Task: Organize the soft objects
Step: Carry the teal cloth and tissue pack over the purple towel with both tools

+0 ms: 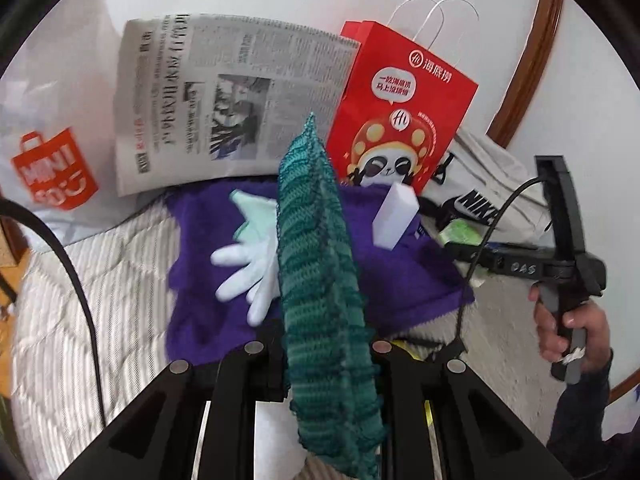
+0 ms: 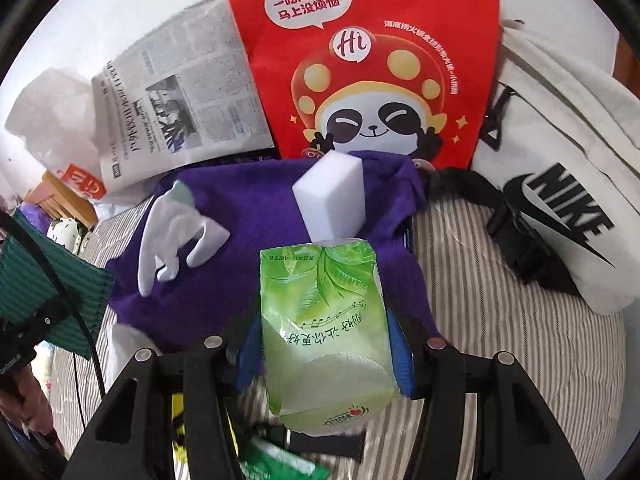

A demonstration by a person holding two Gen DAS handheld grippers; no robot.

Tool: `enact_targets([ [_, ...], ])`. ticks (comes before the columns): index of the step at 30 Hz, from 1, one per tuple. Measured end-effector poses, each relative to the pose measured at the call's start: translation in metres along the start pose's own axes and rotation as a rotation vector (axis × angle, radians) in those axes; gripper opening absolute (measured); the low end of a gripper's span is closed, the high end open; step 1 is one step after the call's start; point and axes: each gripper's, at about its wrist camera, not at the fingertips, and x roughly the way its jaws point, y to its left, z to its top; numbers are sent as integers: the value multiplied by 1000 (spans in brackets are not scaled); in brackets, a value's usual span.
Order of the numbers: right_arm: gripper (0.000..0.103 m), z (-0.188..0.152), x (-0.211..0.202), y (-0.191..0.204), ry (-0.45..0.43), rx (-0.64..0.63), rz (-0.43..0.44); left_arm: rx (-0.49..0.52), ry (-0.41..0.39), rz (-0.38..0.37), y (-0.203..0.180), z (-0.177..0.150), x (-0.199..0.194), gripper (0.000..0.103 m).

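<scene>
My left gripper [image 1: 326, 354] is shut on a teal knitted cloth [image 1: 320, 280] that stands up edge-on above the bed. Behind it, a purple towel [image 1: 404, 280] lies on the striped bedding, with a white glove [image 1: 248, 256] and a white sponge block [image 1: 394, 216] on it. My right gripper [image 2: 324, 344] is shut on a green tissue pack [image 2: 324, 320], held over the purple towel [image 2: 248, 216]. The glove [image 2: 172, 236] and the sponge block [image 2: 330, 196] lie just beyond the pack. In the left wrist view the right gripper [image 1: 460, 248] shows at the right, in a person's hand [image 1: 568, 332].
A red paper bag [image 1: 400, 112] with a panda print stands behind the towel, beside a newspaper [image 1: 224, 96]. A white Nike bag [image 2: 560, 200] lies at the right and a white Miniso bag [image 1: 52, 176] at the left. Striped bedding [image 2: 480, 280] covers the bed.
</scene>
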Motion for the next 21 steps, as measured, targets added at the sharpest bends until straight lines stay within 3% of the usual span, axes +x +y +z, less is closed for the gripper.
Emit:
enact_targets([
  [14, 54, 13, 54, 1, 37, -30, -57, -14, 91, -54, -1, 30, 83, 18],
  [21, 54, 8, 78, -9, 81, -15, -58, -31, 139, -19, 12, 23, 114, 18],
])
